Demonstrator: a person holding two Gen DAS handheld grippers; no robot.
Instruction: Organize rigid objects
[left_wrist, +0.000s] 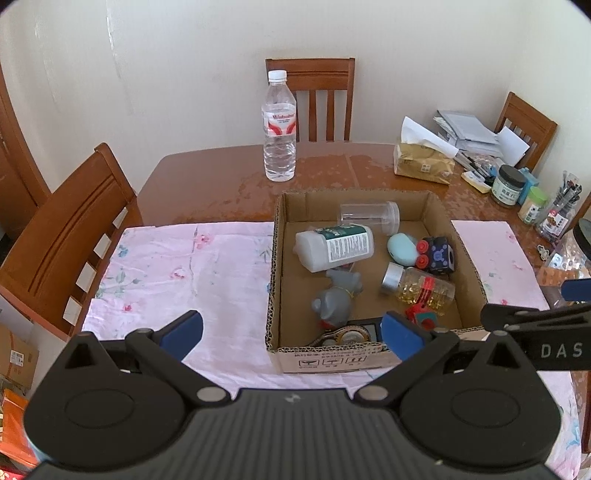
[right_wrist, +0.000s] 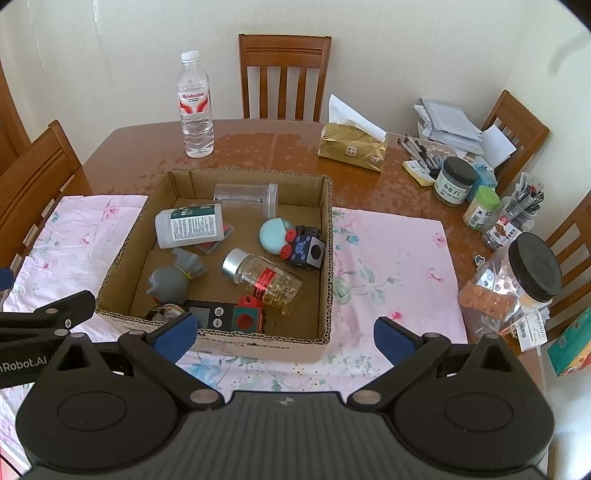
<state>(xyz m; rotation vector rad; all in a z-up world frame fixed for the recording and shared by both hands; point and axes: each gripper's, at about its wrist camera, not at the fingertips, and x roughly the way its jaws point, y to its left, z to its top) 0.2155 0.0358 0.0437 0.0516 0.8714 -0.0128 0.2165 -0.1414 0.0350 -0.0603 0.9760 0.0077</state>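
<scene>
A shallow cardboard box (left_wrist: 275, 258) (right_wrist: 327, 236) sits on a pink floral cloth (left_wrist: 177, 273) (right_wrist: 391, 266). Inside lie a white bottle (left_wrist: 334, 248) (right_wrist: 189, 225), a clear jar (left_wrist: 369, 216) (right_wrist: 245, 197), a grey toy (left_wrist: 334, 301) (right_wrist: 171, 280), a silver-capped jar of yellow capsules (left_wrist: 419, 286) (right_wrist: 266, 278), a pale blue round thing (left_wrist: 400, 248) (right_wrist: 272, 232) and a dark cube (left_wrist: 437, 254) (right_wrist: 308, 251). My left gripper (left_wrist: 291, 334) hangs open above the box's near left corner. My right gripper (right_wrist: 282, 334) hangs open above the box's near right edge. Both hold nothing.
A water bottle (left_wrist: 279, 127) (right_wrist: 195, 107) stands upright on the wooden table (left_wrist: 207, 184) beyond the box. A tissue pack (right_wrist: 352, 146), jars (right_wrist: 454, 181), pens and papers crowd the right side. A black-lidded jar (right_wrist: 517, 284) stands near the right edge. Chairs (left_wrist: 310, 99) ring the table.
</scene>
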